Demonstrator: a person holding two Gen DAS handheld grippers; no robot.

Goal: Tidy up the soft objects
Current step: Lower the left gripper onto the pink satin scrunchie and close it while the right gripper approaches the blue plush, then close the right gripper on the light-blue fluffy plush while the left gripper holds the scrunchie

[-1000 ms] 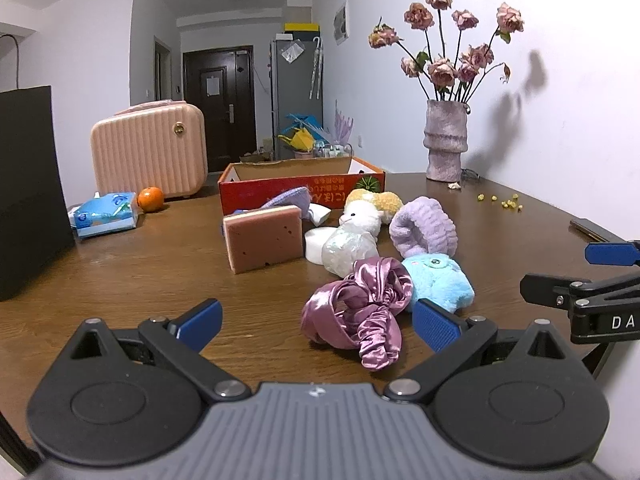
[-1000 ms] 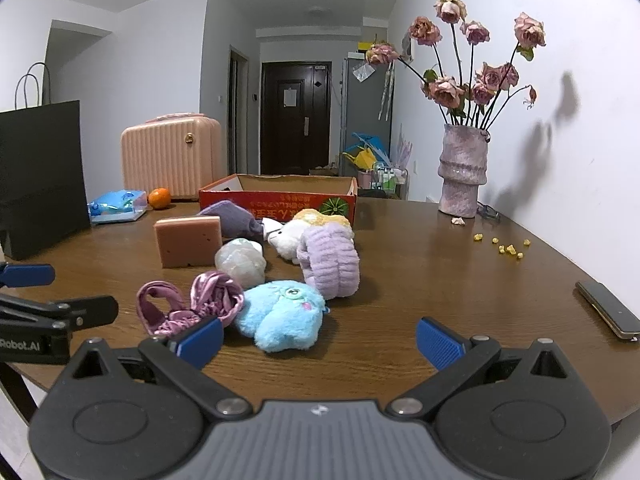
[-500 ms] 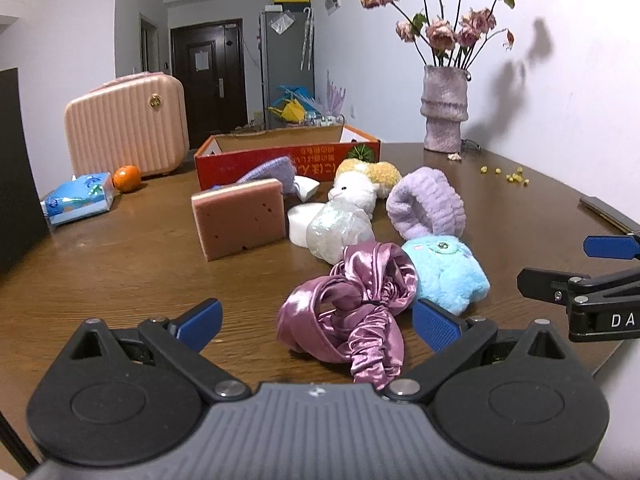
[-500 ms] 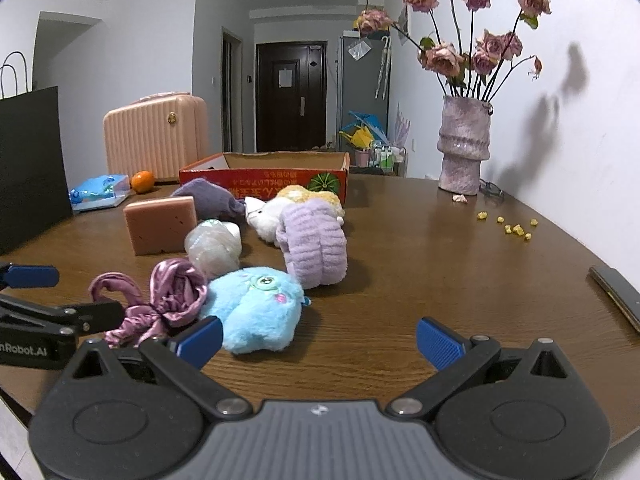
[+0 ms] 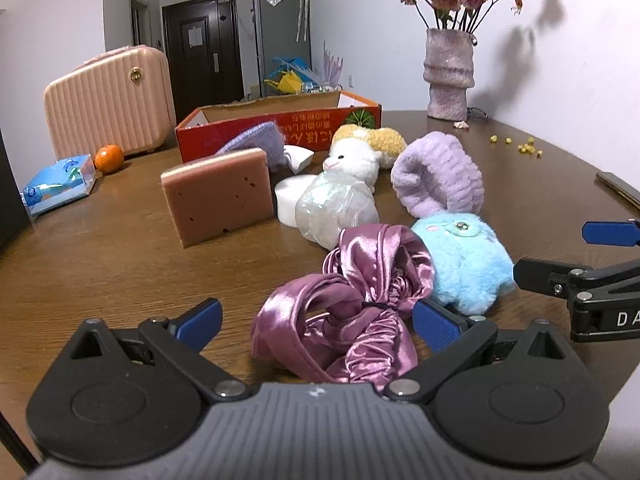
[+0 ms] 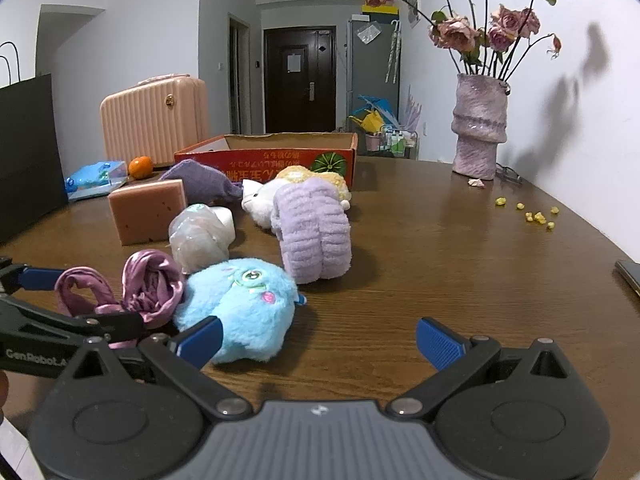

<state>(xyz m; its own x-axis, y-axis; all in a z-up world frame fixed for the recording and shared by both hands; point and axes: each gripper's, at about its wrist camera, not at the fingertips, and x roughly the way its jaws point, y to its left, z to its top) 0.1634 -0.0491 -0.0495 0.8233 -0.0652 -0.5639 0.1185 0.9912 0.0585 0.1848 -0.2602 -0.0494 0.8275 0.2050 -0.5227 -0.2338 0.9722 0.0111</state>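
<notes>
A pile of soft things lies on the brown table. A pink satin scrunchie (image 5: 352,308) lies between the open fingers of my left gripper (image 5: 316,322); it also shows in the right wrist view (image 6: 148,288). A blue plush (image 5: 464,256) (image 6: 240,304) sits right of it, its near side by the left finger of my open right gripper (image 6: 320,340). Behind lie a lilac headband (image 6: 312,228), a white plush (image 5: 352,160), a pearly pouch (image 5: 340,212), a pink sponge (image 5: 220,196) and a purple cloth (image 5: 256,144). A red cardboard box (image 5: 280,124) stands open behind them.
A pink case (image 5: 108,100), an orange (image 5: 109,157) and a tissue pack (image 5: 60,184) sit at the back left. A vase of dried roses (image 6: 480,136) stands at the back right, with yellow crumbs (image 6: 536,216) near it. A phone (image 6: 630,276) lies at the right edge.
Both grippers have moved forward and lower toward the pile. The scrunchie now lies between my left fingers, and the blue plush is nearer my right gripper.
</notes>
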